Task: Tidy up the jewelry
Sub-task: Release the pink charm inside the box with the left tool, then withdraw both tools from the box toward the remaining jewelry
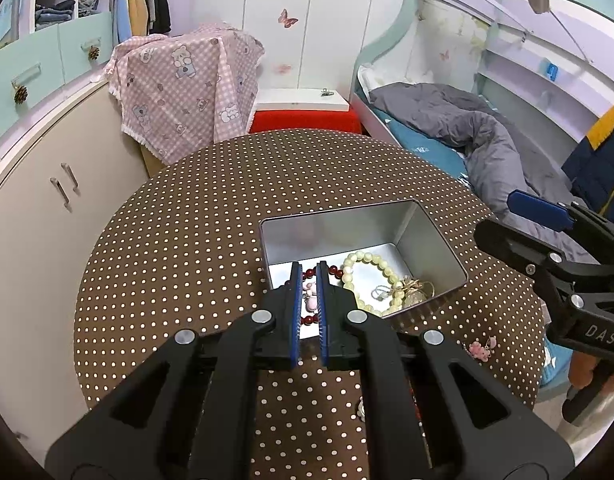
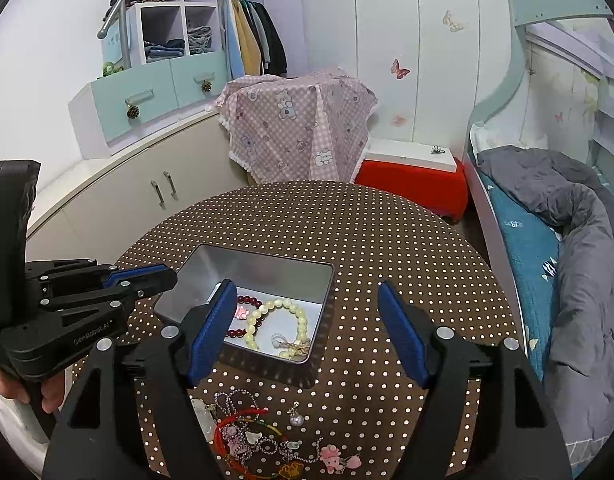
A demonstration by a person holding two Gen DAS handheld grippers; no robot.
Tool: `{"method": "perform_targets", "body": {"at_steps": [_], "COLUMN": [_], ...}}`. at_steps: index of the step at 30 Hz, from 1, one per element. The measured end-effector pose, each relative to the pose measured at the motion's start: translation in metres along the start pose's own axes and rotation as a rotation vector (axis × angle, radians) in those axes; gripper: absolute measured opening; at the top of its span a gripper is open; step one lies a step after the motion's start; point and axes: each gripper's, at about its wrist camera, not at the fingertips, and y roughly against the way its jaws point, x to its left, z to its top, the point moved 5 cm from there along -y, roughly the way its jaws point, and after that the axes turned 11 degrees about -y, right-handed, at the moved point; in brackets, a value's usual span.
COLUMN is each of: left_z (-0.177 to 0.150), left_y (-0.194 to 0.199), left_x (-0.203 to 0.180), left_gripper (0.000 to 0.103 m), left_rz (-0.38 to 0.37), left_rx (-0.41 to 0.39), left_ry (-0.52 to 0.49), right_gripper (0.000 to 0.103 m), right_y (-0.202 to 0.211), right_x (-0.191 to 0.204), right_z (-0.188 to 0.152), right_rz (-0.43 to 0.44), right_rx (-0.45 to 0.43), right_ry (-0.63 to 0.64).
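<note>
A silver tin box (image 1: pixel 427 236) (image 2: pixel 263 270) sits on the polka-dot round table (image 1: pixel 211 216) (image 2: pixel 387 240). It holds a dark red bead bracelet (image 1: pixel 334 269) (image 2: pixel 249 301), a pale green bead bracelet (image 1: pixel 371 260) (image 2: pixel 299 314), a silver ring (image 1: pixel 379 293) and a gold piece (image 1: pixel 413 290). My left gripper (image 1: pixel 308 270) hangs over the box's near left part, nearly shut, with a small pink charm (image 1: pixel 308 289) seen between the pads; whether it is gripped I cannot tell. My right gripper (image 2: pixel 307 292) is open and empty above the table near the box. Loose jewelry (image 2: pixel 251 436) lies in front of it.
A pink charm (image 1: pixel 481 348) (image 2: pixel 333 456) and a pearl earring (image 2: pixel 295 418) lie on the table near its front edge. A cabinet (image 1: pixel 47 200) stands left, a cloth-covered object (image 1: pixel 183 88) behind, a red stool (image 2: pixel 411 184) and a bed (image 2: pixel 567 240) right.
</note>
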Motion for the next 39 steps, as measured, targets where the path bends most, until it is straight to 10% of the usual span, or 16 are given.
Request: {"method": "perform_targets", "body": {"at_steps": [31,34,39], "left_z": [-0.060,-0.067,-0.078], "left_y": [0.062,0.067,0.078], "left_x": [0.030,0.030,0.025], "left_gripper": [0.008,0.088,0.088], "left_rz": [0.099,0.109,0.127], "left_rx": [0.031,0.017,-0.022], "left_ry": [0.126,0.128,0.101], "right_gripper": [0.080,0.080,0.081], "right_y": [0.038,0.037,0.031], "right_x": [0.044,0.048,0.054], "right_z": [-0.051,-0.061,-0.075], "right_rz": [0.068,0.069,0.070], "right_rx": [0.023,0.042,0.081], "right_ry": [0.082,0.090,0.094]}}
